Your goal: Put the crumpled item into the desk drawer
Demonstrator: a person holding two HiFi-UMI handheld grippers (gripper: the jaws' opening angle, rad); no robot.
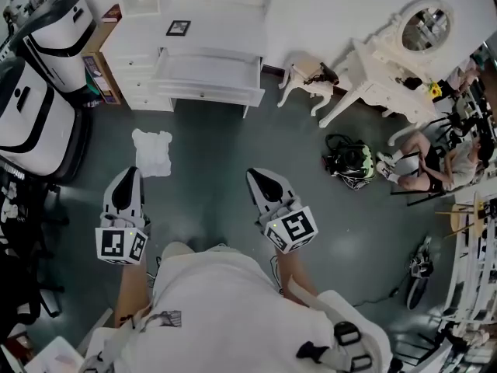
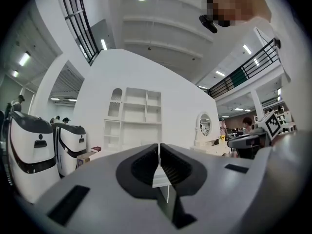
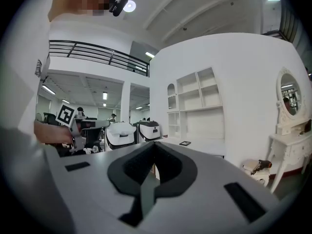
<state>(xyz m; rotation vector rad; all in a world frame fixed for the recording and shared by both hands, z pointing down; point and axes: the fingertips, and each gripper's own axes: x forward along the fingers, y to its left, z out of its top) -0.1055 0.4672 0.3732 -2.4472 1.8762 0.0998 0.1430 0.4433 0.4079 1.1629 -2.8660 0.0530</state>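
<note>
Both hands were just holding the grippers out level at about waist height. The left gripper (image 1: 130, 176) had its jaws pressed fully together with nothing between them, and its own view (image 2: 159, 148) showed the two dark pads meeting in one thin seam. Same story for the right gripper (image 1: 257, 177): its view (image 3: 155, 147) had the pads closed up against each other and empty. So neither one had hold of anything. The crumpled cloth (image 1: 152, 152), a white bunched-up thing, was lying on the grey floor (image 1: 217, 146) just ahead of the left gripper and a bit to its right, not touching either gripper. Further out past the cloth stood the white desk (image 1: 140, 61) against the wall, and its wide drawer (image 1: 208, 74) looked pulled out toward the person. The cloth was on the floor, near the desk's front but clear of the drawer. A small dark picture frame (image 1: 178, 28) lay flat on the desk top. To the right of the desk there was a little white stool (image 1: 304, 82), then a white dressing table (image 1: 380, 72) with an oval mirror (image 1: 425, 26). A dark bag (image 1: 348, 160) sat on the floor near it, and someone was sitting (image 1: 439, 162) off at the right edge. On the far left were two big white machines (image 1: 31, 107).
</note>
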